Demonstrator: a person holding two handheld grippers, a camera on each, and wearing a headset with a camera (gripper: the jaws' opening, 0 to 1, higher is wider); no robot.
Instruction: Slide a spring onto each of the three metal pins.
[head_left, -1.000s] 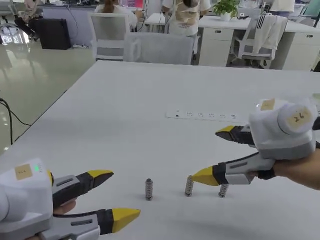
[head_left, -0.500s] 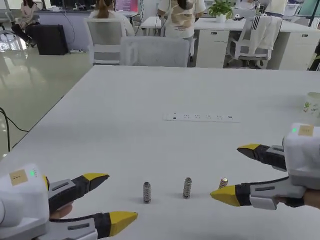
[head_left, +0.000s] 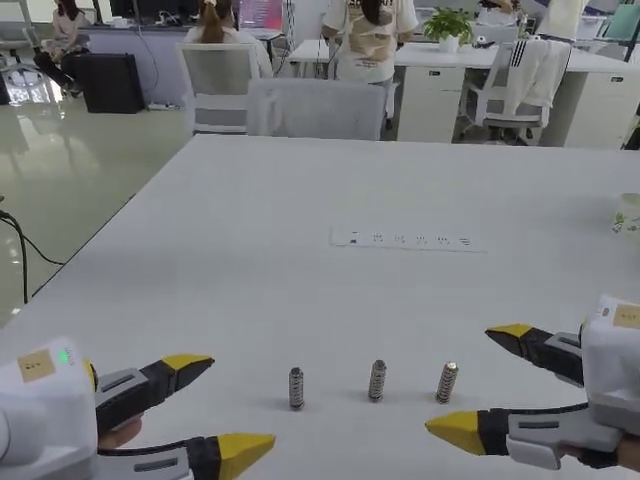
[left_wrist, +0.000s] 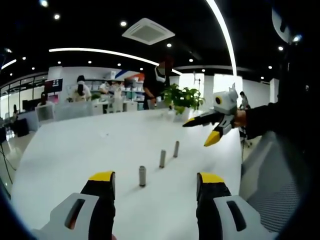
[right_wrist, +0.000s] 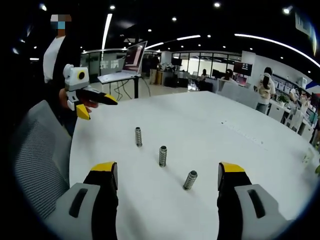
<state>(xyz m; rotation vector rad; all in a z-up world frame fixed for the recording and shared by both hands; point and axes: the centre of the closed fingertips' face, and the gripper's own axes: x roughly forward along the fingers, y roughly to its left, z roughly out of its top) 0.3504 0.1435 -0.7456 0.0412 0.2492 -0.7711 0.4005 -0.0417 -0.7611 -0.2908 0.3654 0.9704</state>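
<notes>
Three springs (head_left: 377, 380) stood in a row near the desk's (head_left: 300, 250) near edge, each apparently already on a pin; the right one leaned, the other two stood upright. The left tongs (head_left: 235, 400) were apart and empty by the near left corner; the right tongs (head_left: 465, 380) were apart and empty too, just beside the leaning spring and not touching it. The springs looked light and small, likely to squash or flick away under a hard pinch; a gentle hold across the middle coils would probably serve best. The pins were hidden inside the coils; whether the pale tip (head_left: 451, 367) on the right one was a pin's end, and whether the pins were fixed to the desk, could not be made out.
</notes>
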